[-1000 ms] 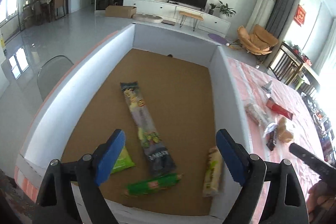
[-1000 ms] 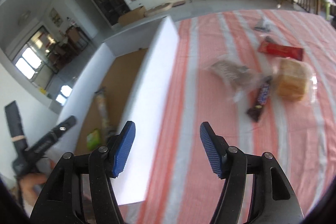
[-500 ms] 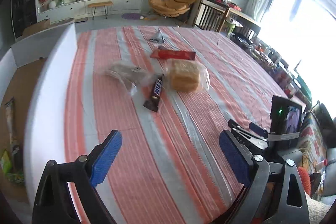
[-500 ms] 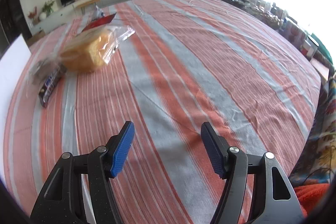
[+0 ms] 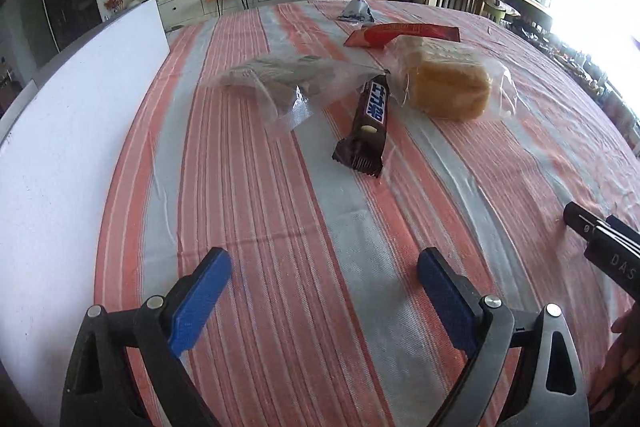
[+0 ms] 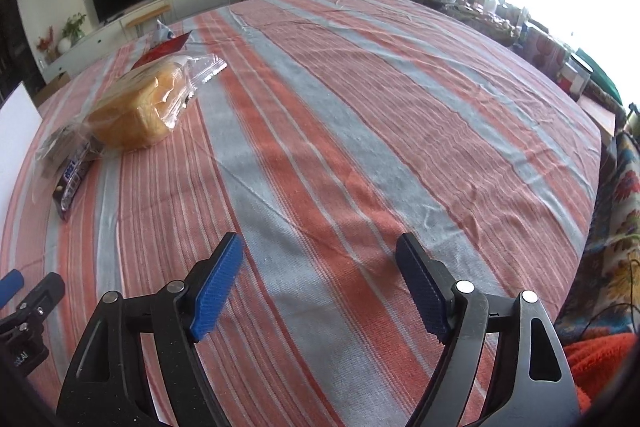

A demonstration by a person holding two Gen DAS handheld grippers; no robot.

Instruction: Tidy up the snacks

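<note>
On the striped tablecloth [image 5: 280, 195] lie a dark chocolate bar [image 5: 366, 125], a bagged yellow bread loaf [image 5: 444, 83], a clear bag of dark snacks [image 5: 280, 79], a red wrapper [image 5: 400, 34] and a small grey packet [image 5: 356, 10]. My left gripper [image 5: 320, 299] hangs over bare cloth short of the chocolate bar; its jaws are opening with nothing between them. My right gripper [image 6: 320, 287] is over bare cloth to the right of the loaf [image 6: 136, 111] and chocolate bar [image 6: 72, 179]; its jaws are opening and hold nothing.
The white wall of the storage box [image 5: 60, 155] runs along the table's left side. Part of the right gripper's body [image 5: 604, 247] shows at the left view's right edge. Cluttered items [image 6: 552, 55] and a patterned cloth [image 6: 616, 211] border the table on the right.
The left view swung from the box interior to the snacks on the table and came closer to them. The right view swung right over bare cloth, then held still while its jaws widened.
</note>
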